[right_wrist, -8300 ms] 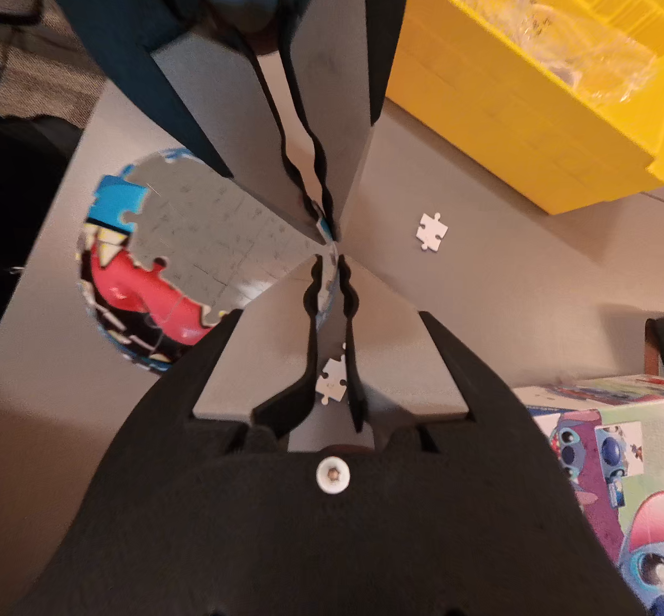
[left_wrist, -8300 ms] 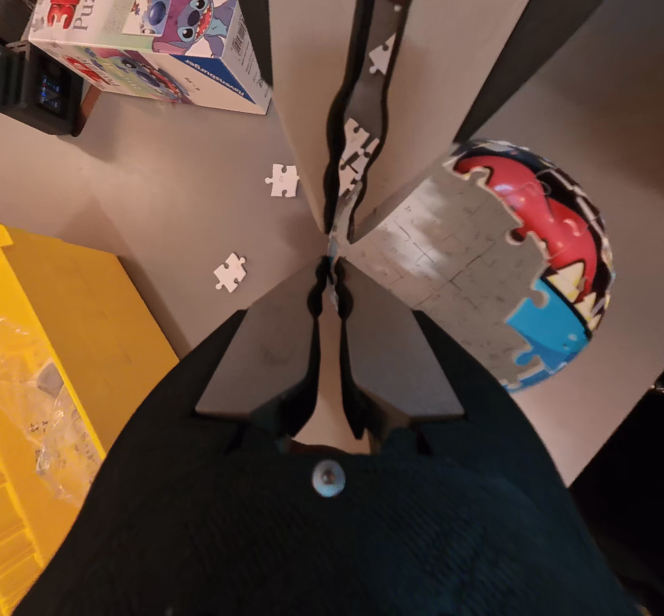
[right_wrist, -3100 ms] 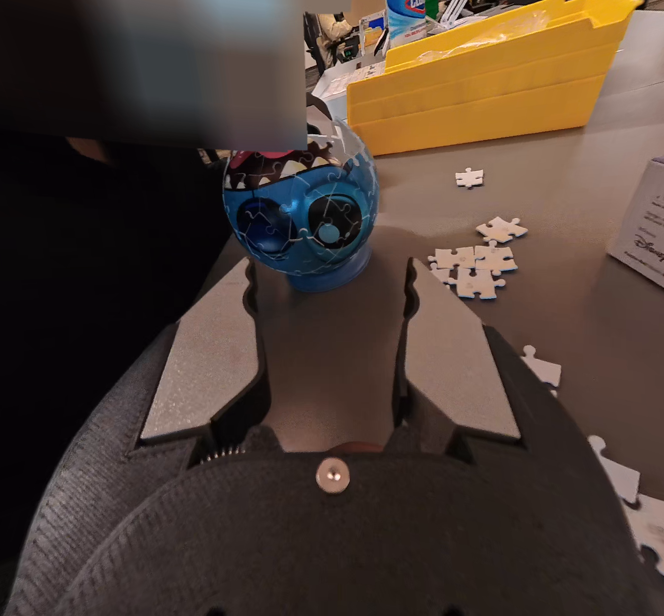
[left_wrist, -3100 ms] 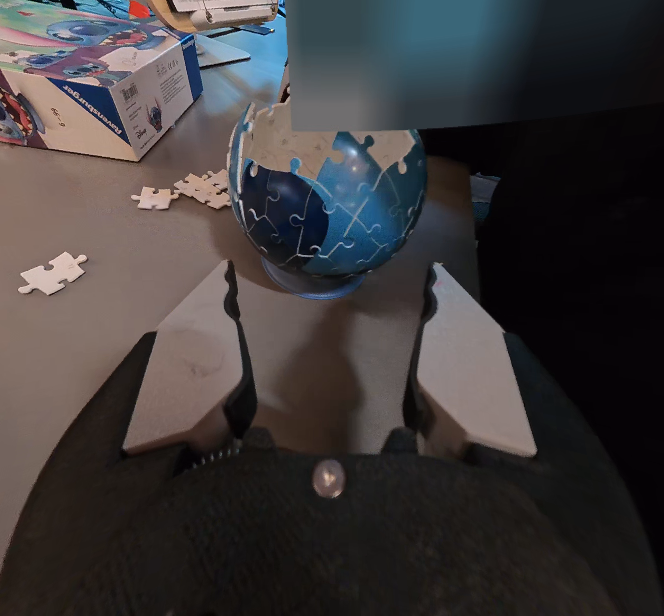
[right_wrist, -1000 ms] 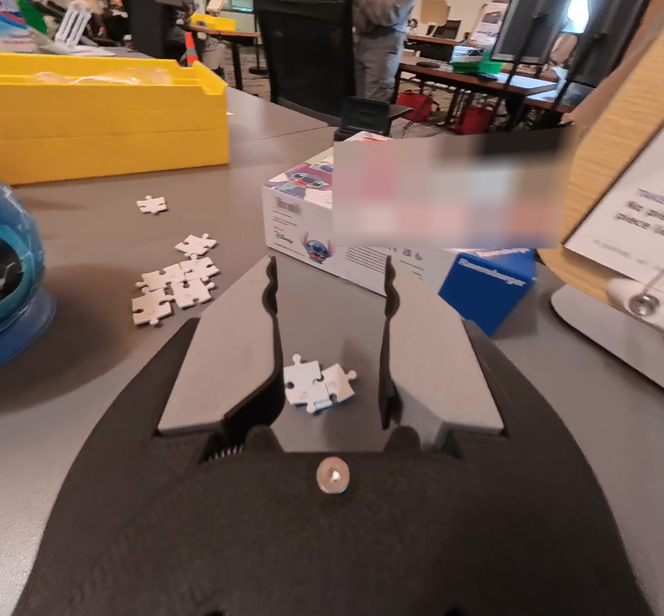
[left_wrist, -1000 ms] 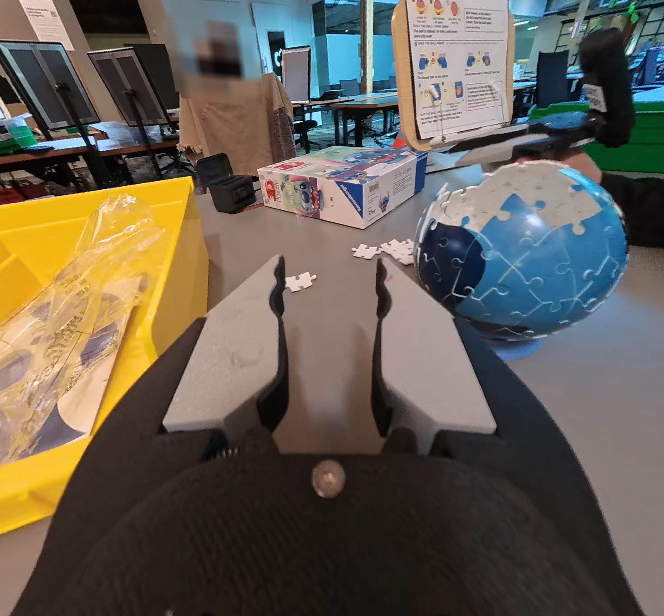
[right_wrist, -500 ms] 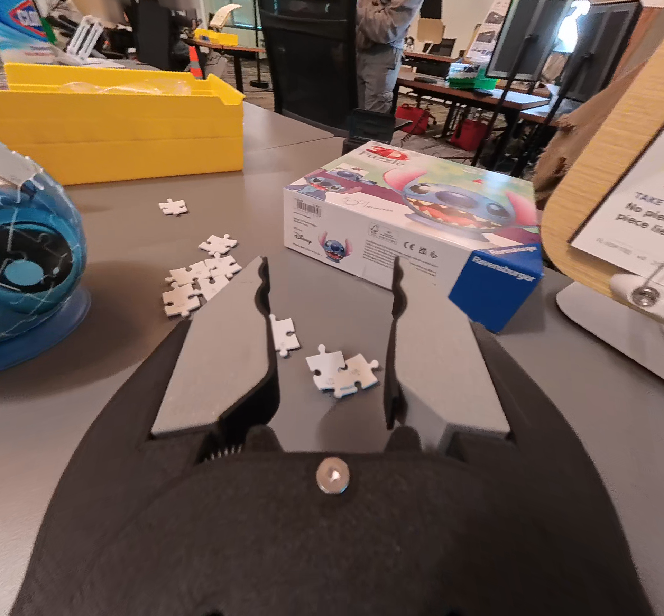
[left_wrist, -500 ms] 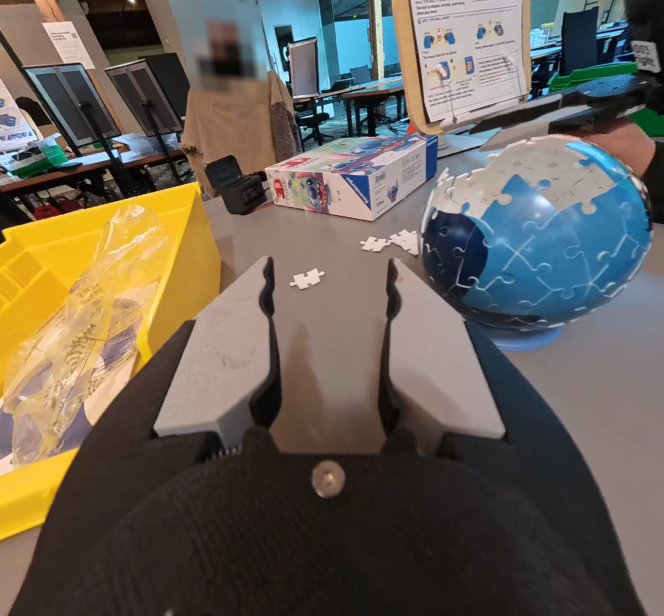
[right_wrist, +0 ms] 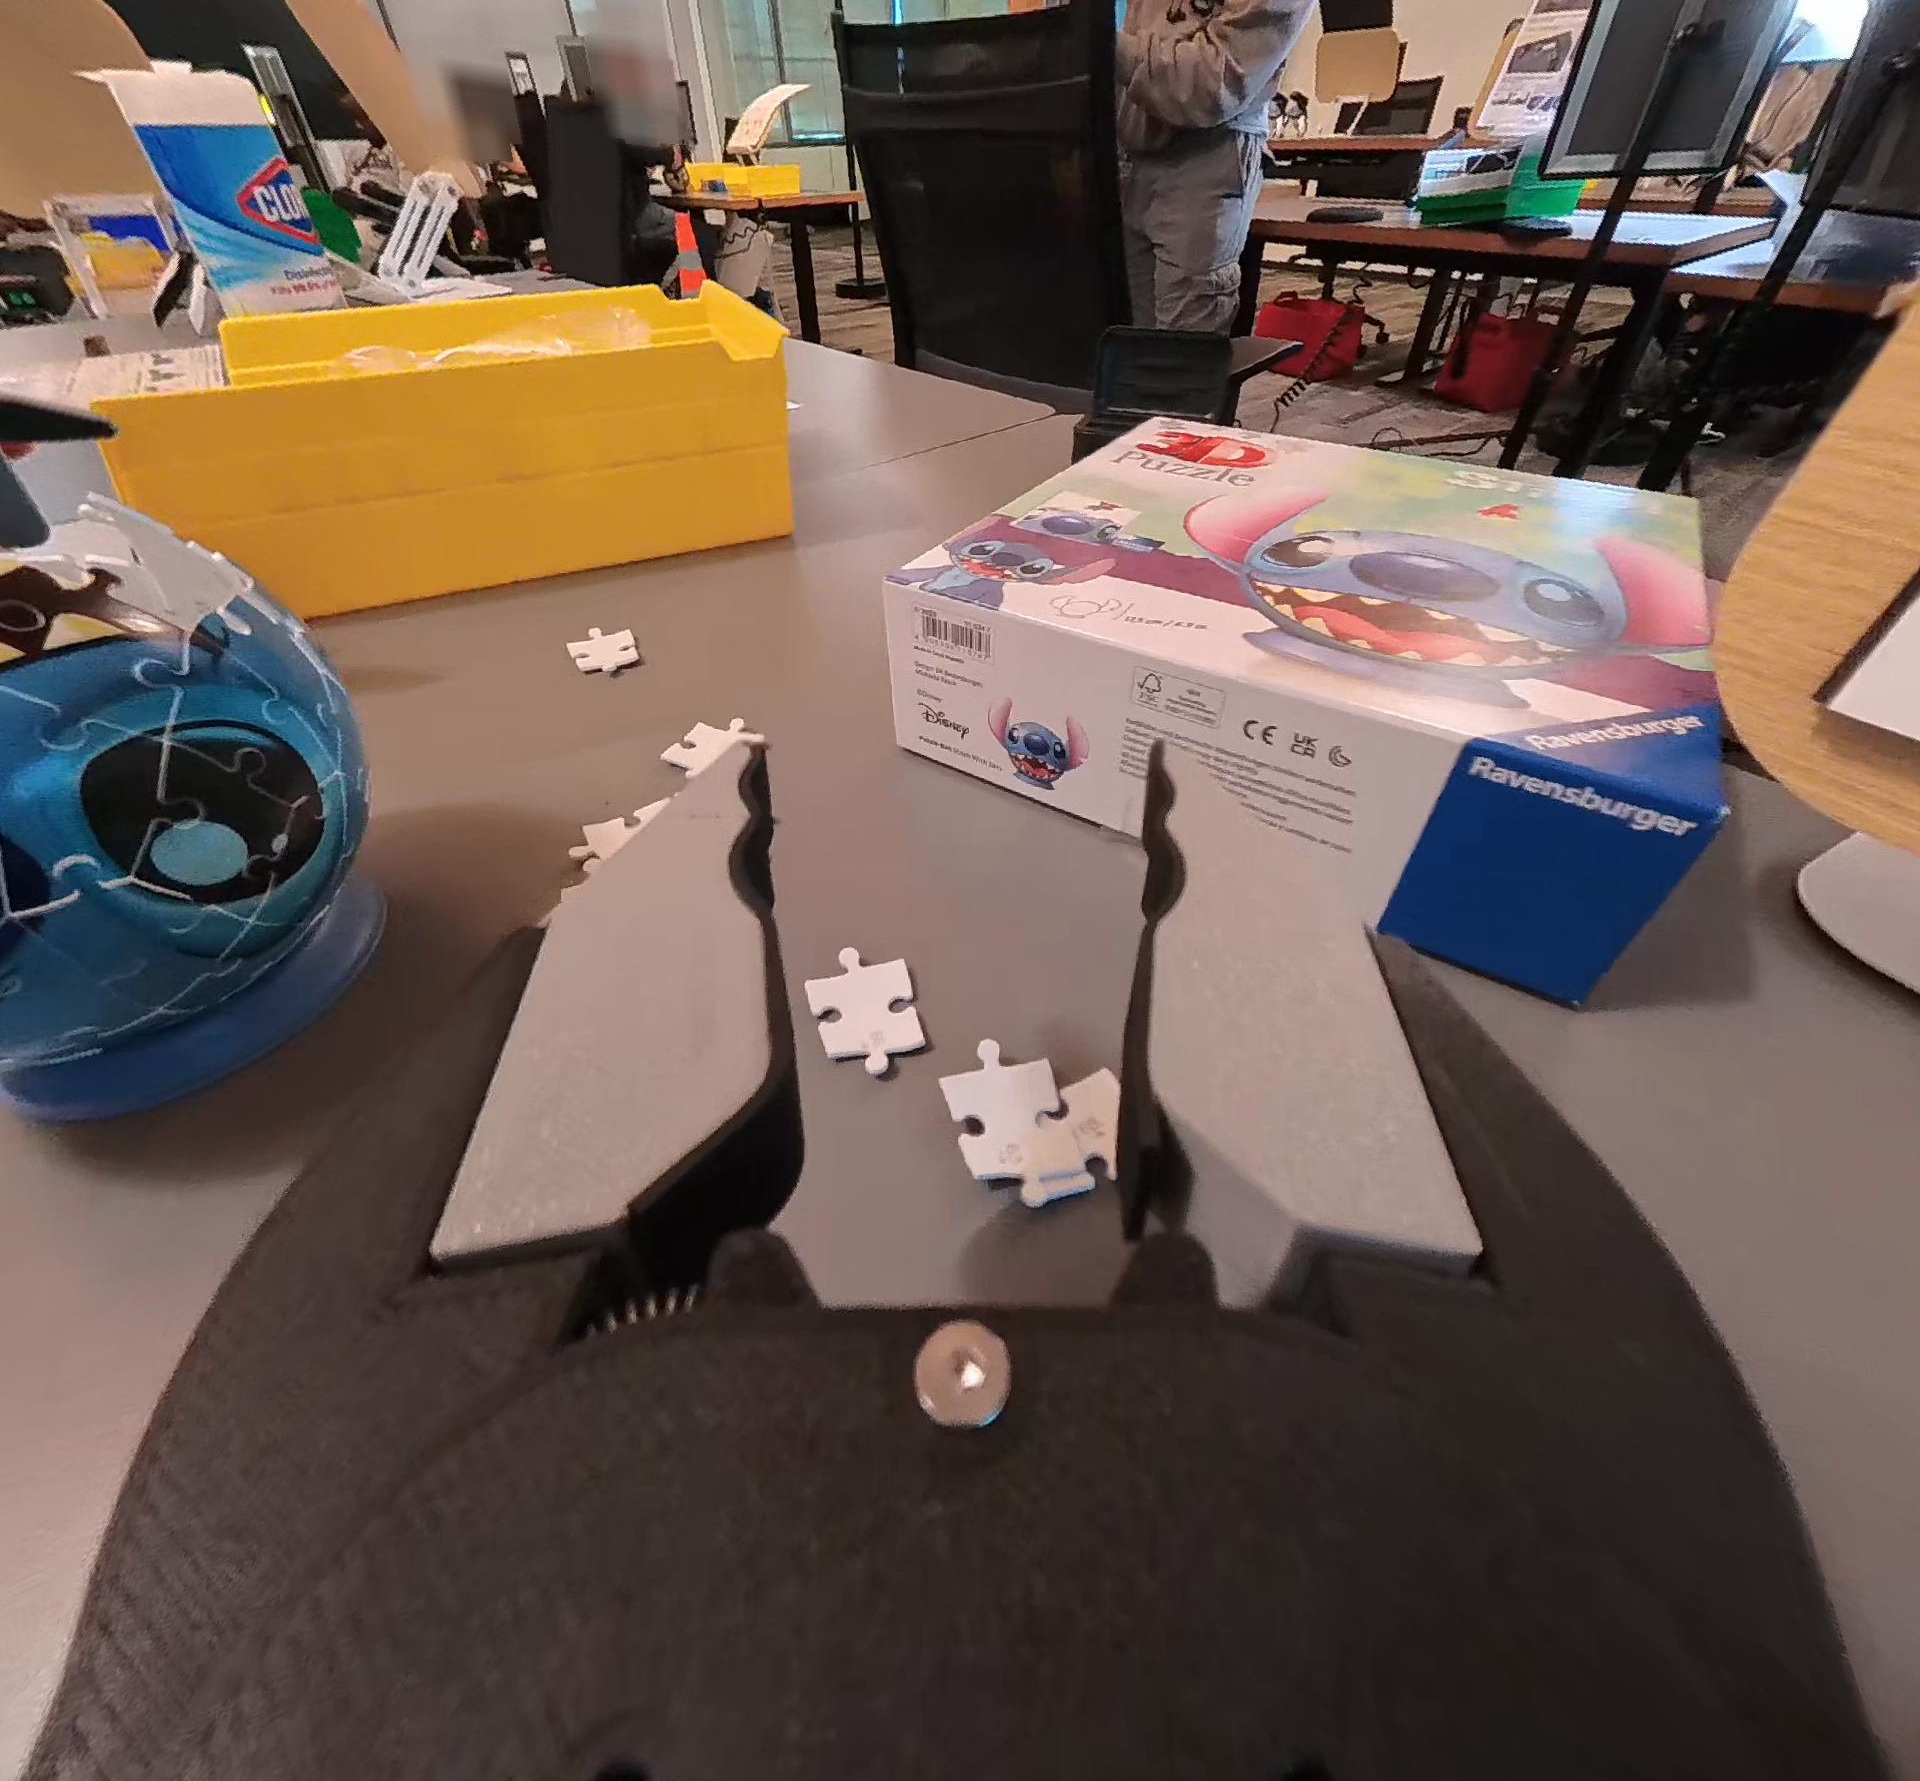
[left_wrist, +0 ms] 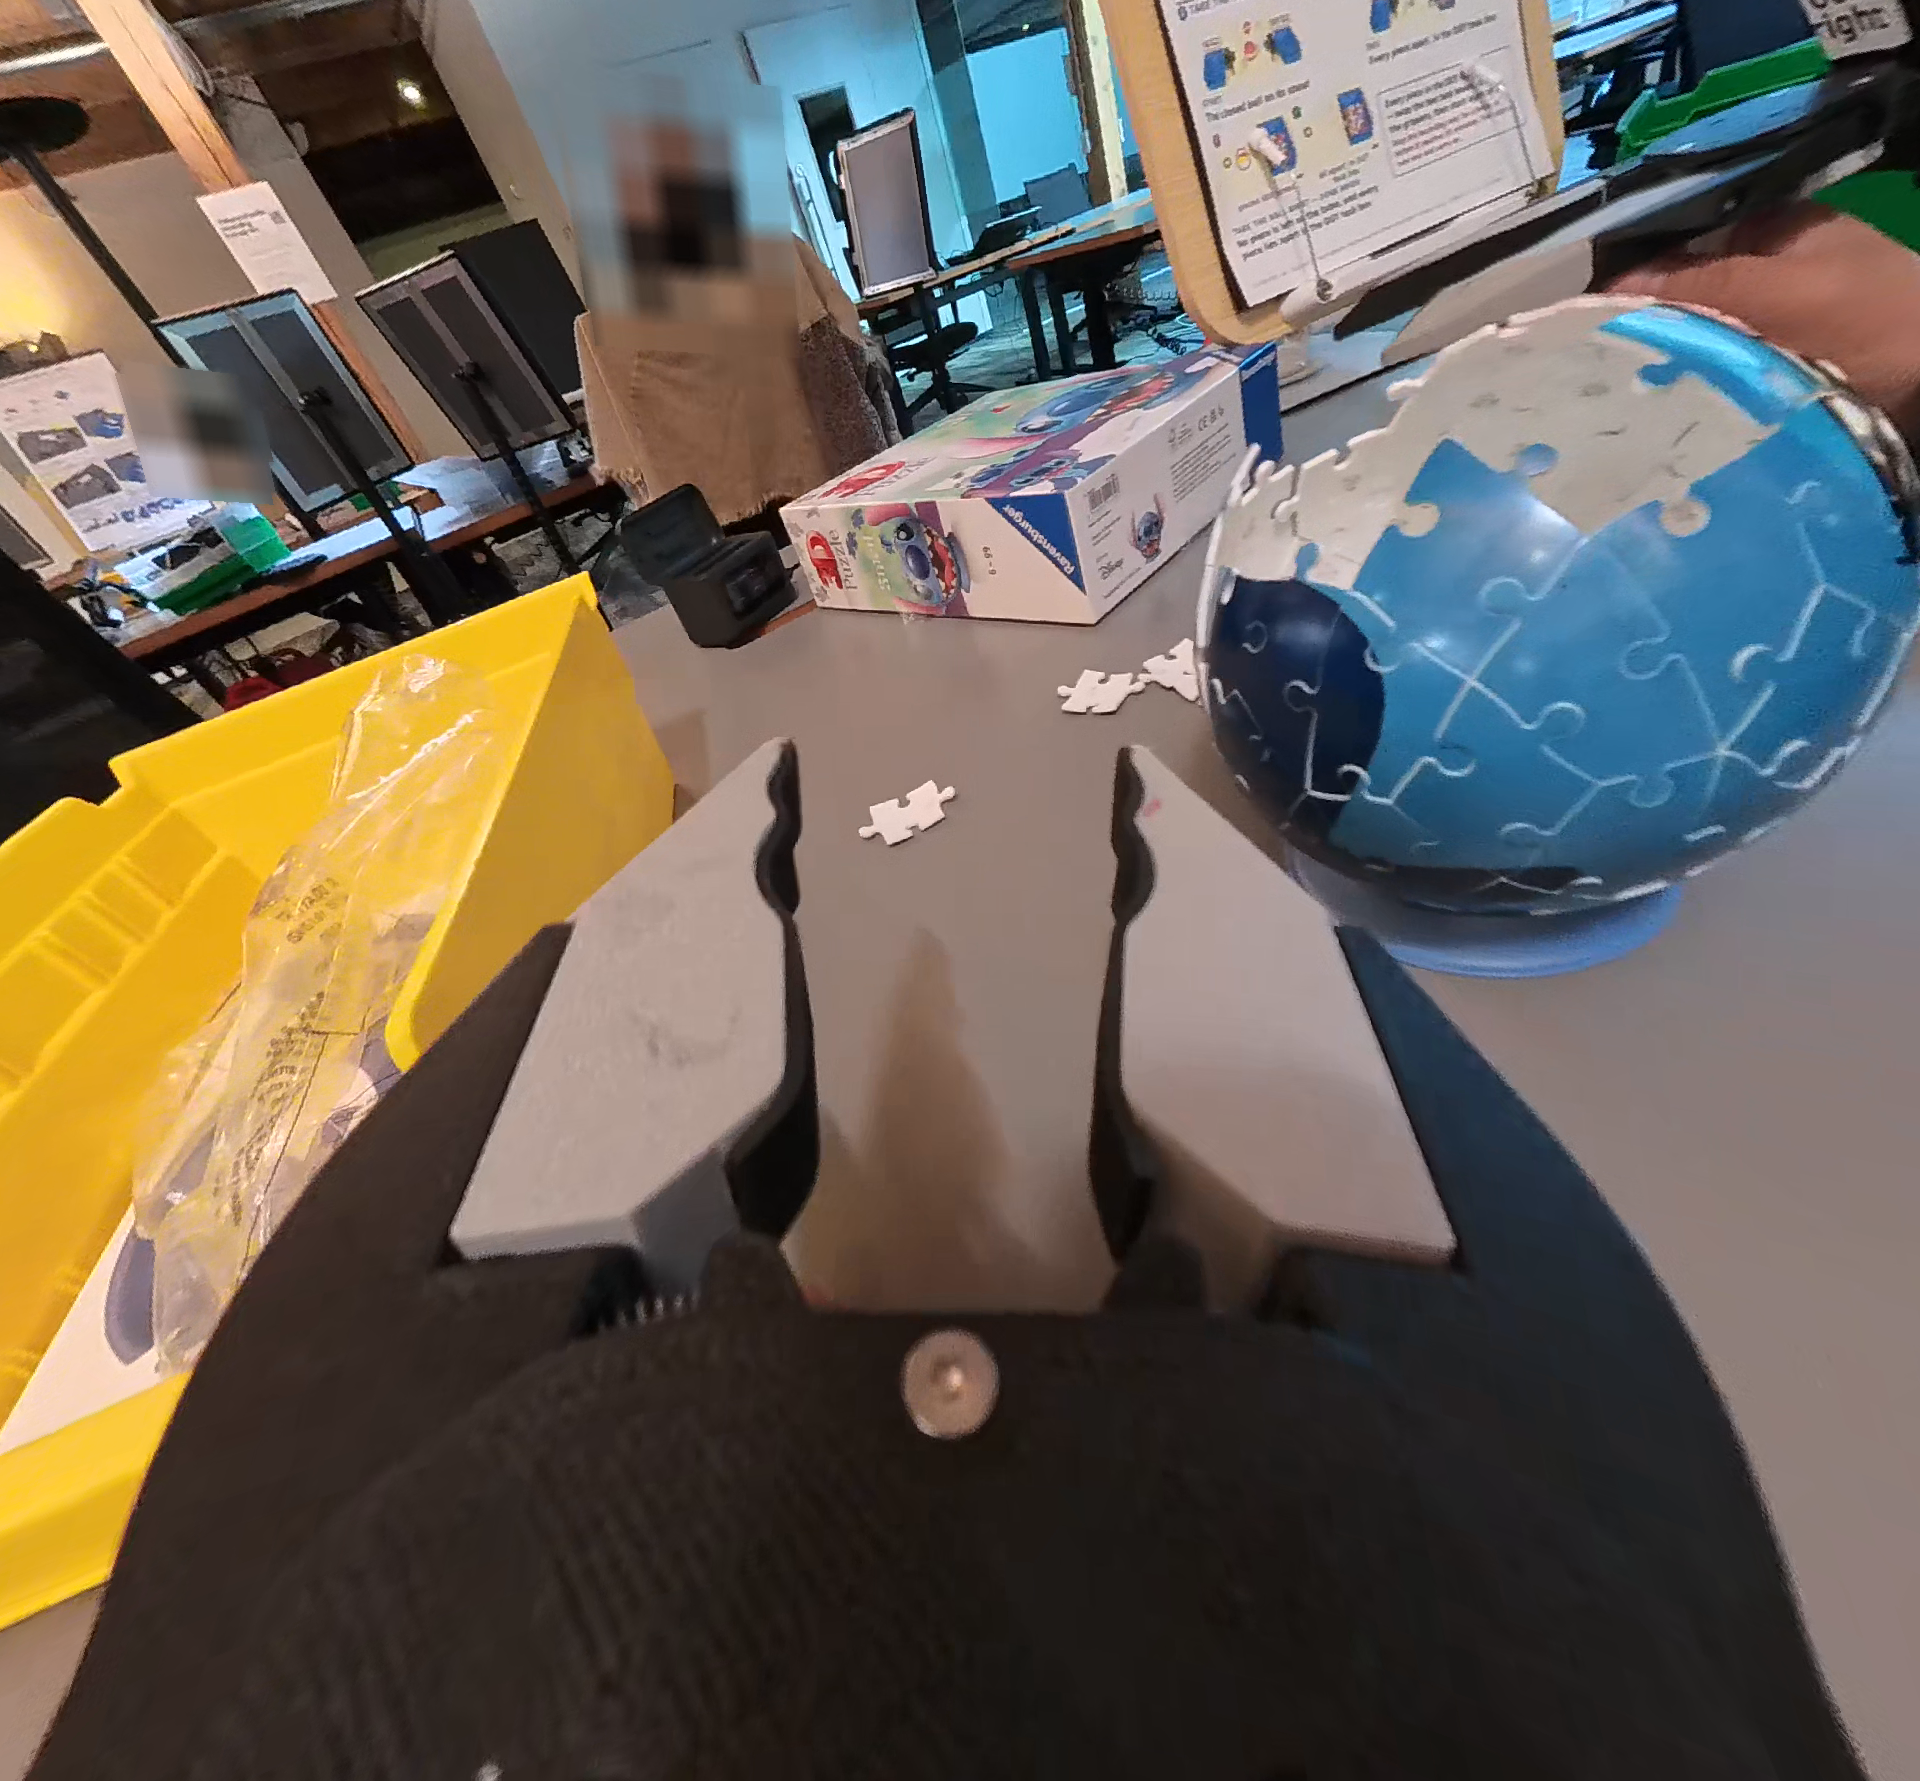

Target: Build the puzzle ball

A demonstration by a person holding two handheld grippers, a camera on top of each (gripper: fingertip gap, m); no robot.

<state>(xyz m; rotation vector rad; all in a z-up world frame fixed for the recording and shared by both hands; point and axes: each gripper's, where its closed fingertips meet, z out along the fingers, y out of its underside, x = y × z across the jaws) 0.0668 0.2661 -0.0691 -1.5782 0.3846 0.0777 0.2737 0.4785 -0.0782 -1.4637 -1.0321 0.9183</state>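
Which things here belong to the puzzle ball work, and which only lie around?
For the job:
- puzzle ball on its blue stand
- loose white pieces
- both open hand-held grippers: left, right

Lying about:
- puzzle box
- yellow bin
- plastic bag
- instruction sheet stand

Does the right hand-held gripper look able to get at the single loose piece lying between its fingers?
Probably yes: the right hand-held gripper is open and the loose piece lies flat on the table with nothing over it.
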